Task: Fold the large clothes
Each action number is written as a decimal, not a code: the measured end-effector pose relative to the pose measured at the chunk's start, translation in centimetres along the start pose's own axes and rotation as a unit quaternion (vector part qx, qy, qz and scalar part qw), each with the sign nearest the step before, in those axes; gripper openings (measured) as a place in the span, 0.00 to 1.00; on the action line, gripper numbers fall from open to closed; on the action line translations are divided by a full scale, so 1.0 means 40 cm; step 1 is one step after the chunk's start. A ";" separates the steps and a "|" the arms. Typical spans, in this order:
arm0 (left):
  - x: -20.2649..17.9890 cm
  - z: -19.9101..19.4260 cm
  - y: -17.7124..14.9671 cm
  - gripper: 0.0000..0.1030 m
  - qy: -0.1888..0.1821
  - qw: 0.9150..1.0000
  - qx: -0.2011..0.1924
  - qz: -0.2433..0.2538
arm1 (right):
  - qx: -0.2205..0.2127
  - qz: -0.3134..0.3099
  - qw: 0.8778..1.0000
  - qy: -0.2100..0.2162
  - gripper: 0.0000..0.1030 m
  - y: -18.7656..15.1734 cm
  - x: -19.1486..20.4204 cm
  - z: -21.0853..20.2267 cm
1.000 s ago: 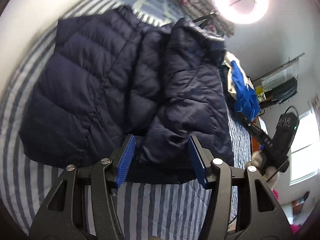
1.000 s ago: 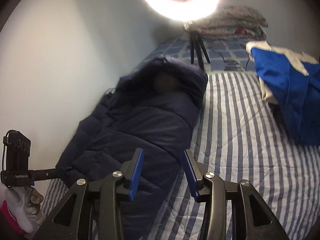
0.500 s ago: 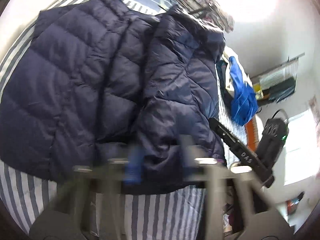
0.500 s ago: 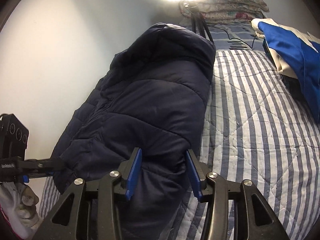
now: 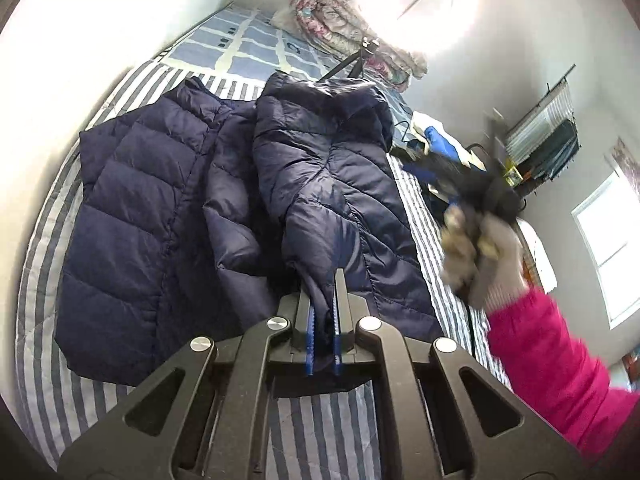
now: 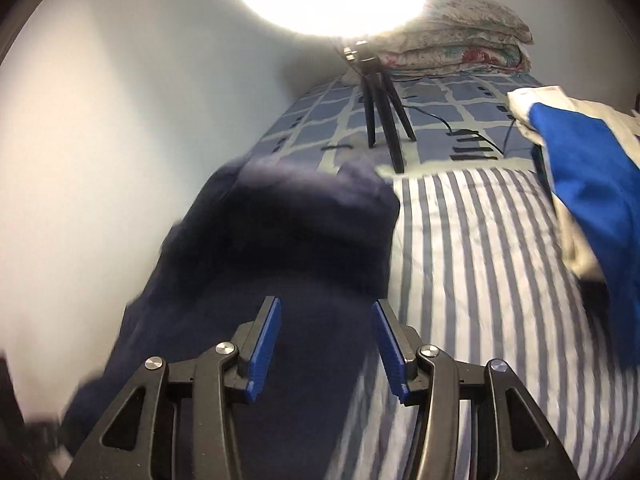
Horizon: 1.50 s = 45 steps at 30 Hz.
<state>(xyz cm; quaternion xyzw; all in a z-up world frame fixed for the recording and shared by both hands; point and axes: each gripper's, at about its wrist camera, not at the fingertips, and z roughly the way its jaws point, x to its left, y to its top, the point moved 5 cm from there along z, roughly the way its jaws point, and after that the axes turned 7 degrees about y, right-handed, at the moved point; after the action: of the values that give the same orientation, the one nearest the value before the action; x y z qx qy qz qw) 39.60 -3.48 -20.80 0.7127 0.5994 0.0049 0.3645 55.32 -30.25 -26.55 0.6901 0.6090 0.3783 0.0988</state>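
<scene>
A navy quilted puffer jacket (image 5: 132, 216) lies spread on the striped bed, its right side folded over the middle. My left gripper (image 5: 323, 280) is shut on the jacket's lower hem, with cloth pinched between the blue pads. In the right wrist view the jacket (image 6: 280, 248) is blurred and lies along the wall side of the bed. My right gripper (image 6: 325, 316) is open and empty, just above the jacket's right part. The right gripper and the gloved hand holding it (image 5: 476, 240) also show, blurred, in the left wrist view.
The blue-and-white striped bedsheet (image 6: 472, 264) covers the bed. A ring light on a small black tripod (image 6: 380, 112) stands at the bed's far end by folded floral quilts (image 6: 452, 36). A blue-and-cream garment pile (image 6: 580, 184) lies on the right. The wall runs along the left.
My left gripper has closed on the jacket's hem; it was open before. My right gripper stayed open and has moved forward over the jacket, toward the hood end.
</scene>
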 end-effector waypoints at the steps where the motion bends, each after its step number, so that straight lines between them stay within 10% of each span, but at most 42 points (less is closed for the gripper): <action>1: 0.003 -0.007 -0.005 0.04 0.005 1.000 -0.004 0.006 | 0.000 -0.002 1.000 -0.007 0.48 0.025 -0.004 0.026; 11: 0.167 -0.020 -0.069 0.02 0.061 0.998 0.002 -0.033 | 0.066 -0.100 0.991 -0.056 0.46 0.105 0.109 0.331; 23: 0.192 -0.100 -0.064 0.02 0.124 0.991 -0.044 -0.002 | 0.025 -0.147 0.988 -0.028 0.48 -0.063 0.185 0.028; 35: 0.197 -0.093 -0.113 0.17 0.306 0.946 -0.048 0.094 | 0.072 -0.231 0.969 -0.052 0.51 -0.188 0.287 0.193; 40: 0.124 -0.208 -0.104 0.21 0.317 0.936 -0.105 0.113 | 0.038 -0.220 0.975 -0.001 0.49 -0.148 0.256 0.088; 45: 0.040 -0.214 -0.024 0.21 0.267 0.947 -0.125 0.127 | -0.015 -0.212 0.977 0.017 0.49 -0.059 0.236 0.031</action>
<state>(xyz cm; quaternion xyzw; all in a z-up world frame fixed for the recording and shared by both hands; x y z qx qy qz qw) 35.44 2.30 -15.70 0.7042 0.5740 0.3159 0.2737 54.04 -20.65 -25.02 0.5369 0.7374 0.3697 0.1767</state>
